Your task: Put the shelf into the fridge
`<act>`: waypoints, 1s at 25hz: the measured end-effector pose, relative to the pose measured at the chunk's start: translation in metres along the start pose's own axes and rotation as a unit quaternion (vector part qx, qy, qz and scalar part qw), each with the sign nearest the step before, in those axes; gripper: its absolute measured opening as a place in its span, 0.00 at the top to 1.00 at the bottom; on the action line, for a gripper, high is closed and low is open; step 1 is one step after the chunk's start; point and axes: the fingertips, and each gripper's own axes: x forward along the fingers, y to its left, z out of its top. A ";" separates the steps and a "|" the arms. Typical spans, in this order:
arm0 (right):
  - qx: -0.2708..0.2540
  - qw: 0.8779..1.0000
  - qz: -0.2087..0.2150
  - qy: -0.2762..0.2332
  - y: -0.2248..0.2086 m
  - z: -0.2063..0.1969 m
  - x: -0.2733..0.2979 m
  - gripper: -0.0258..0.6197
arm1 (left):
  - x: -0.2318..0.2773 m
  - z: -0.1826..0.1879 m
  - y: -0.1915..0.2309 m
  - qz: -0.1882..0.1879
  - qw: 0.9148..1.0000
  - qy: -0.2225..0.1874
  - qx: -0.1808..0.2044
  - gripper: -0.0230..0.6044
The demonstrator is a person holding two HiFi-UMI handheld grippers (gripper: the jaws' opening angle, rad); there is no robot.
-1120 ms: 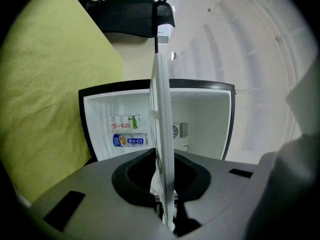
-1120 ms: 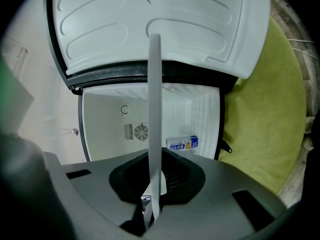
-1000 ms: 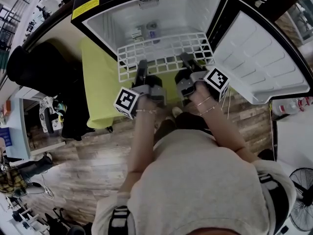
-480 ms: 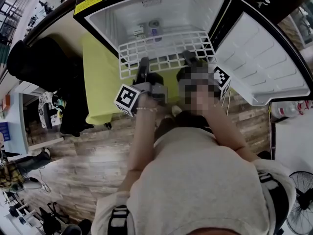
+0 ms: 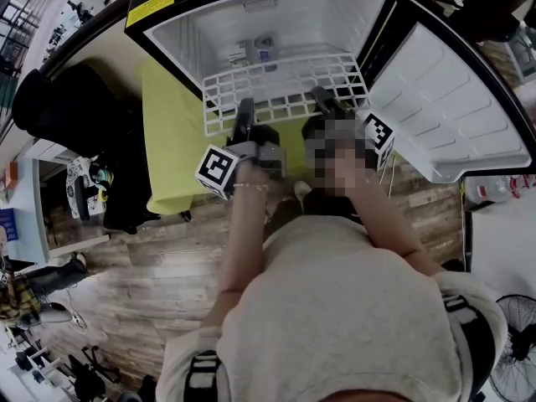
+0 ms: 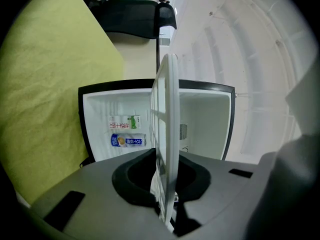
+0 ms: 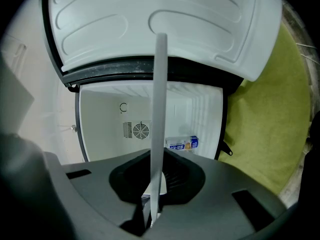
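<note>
A white wire shelf (image 5: 285,90) is held flat at the mouth of the open small fridge (image 5: 251,23). My left gripper (image 5: 244,117) is shut on the shelf's near edge at its left part, and my right gripper (image 5: 325,104) is shut on the same edge further right. In the left gripper view the shelf (image 6: 167,134) runs edge-on between the jaws toward the fridge's white inside (image 6: 105,114). The right gripper view shows the shelf (image 7: 158,129) as a thin upright bar in front of the back wall fan grille (image 7: 136,130).
The fridge door (image 5: 456,99) stands open to the right. A blue can (image 6: 128,141) and a small carton (image 6: 124,122) lie inside the fridge. A yellow-green cloth (image 5: 172,141) covers the surface under the fridge. A black chair (image 5: 59,132) stands at the left, a fan (image 5: 515,342) at the lower right.
Both grippers and the shelf have moved slightly forward and up toward the fridge opening over the last second; since half a second ago almost nothing has shifted.
</note>
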 end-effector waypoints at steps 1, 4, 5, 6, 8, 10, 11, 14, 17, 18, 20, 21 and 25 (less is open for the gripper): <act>0.000 1.000 0.001 0.001 0.000 0.000 0.001 0.92 | 0.000 0.001 0.001 0.001 1.000 -0.002 0.001 0.89; -0.002 1.000 0.005 0.000 0.003 0.002 0.004 0.92 | 0.002 0.001 0.004 0.005 1.000 0.000 0.004 0.89; -0.002 1.000 0.006 0.000 0.003 0.003 0.005 0.92 | 0.003 0.001 0.005 0.005 1.000 0.001 0.005 0.89; -0.002 1.000 0.005 0.000 0.003 0.004 0.006 0.92 | 0.003 0.000 0.005 0.005 1.000 0.002 0.004 0.89; -0.002 1.000 0.003 0.000 0.002 0.004 0.008 0.92 | 0.005 0.000 0.004 0.003 1.000 0.002 0.002 0.89; -0.002 1.000 0.005 0.002 0.002 0.005 0.010 0.92 | 0.008 0.002 0.004 0.002 1.000 0.001 0.003 0.89; -0.002 1.000 0.005 0.002 0.002 0.005 0.011 0.92 | 0.009 0.002 0.005 0.003 1.000 0.000 0.004 0.89; -0.003 1.000 0.004 0.003 0.003 0.007 0.014 0.92 | 0.011 0.003 0.008 0.006 1.000 -0.001 -0.001 0.89; -0.004 1.000 0.006 0.005 0.004 0.008 0.019 0.92 | 0.016 0.002 0.004 0.002 1.000 -0.001 -0.010 0.89; -0.005 1.000 0.006 0.006 0.004 0.008 0.020 0.92 | 0.017 0.003 0.003 0.001 1.000 -0.002 -0.009 0.89; -0.004 1.000 0.005 0.007 0.003 0.009 0.022 0.92 | 0.020 0.005 0.006 0.006 1.000 -0.003 -0.002 0.89; -0.004 1.000 0.006 0.007 0.002 0.010 0.024 0.92 | 0.022 0.007 0.008 0.009 1.000 -0.003 0.002 0.89; -0.004 1.000 0.011 0.011 0.003 0.010 0.029 0.92 | 0.029 0.009 0.007 0.012 1.000 -0.002 0.011 0.90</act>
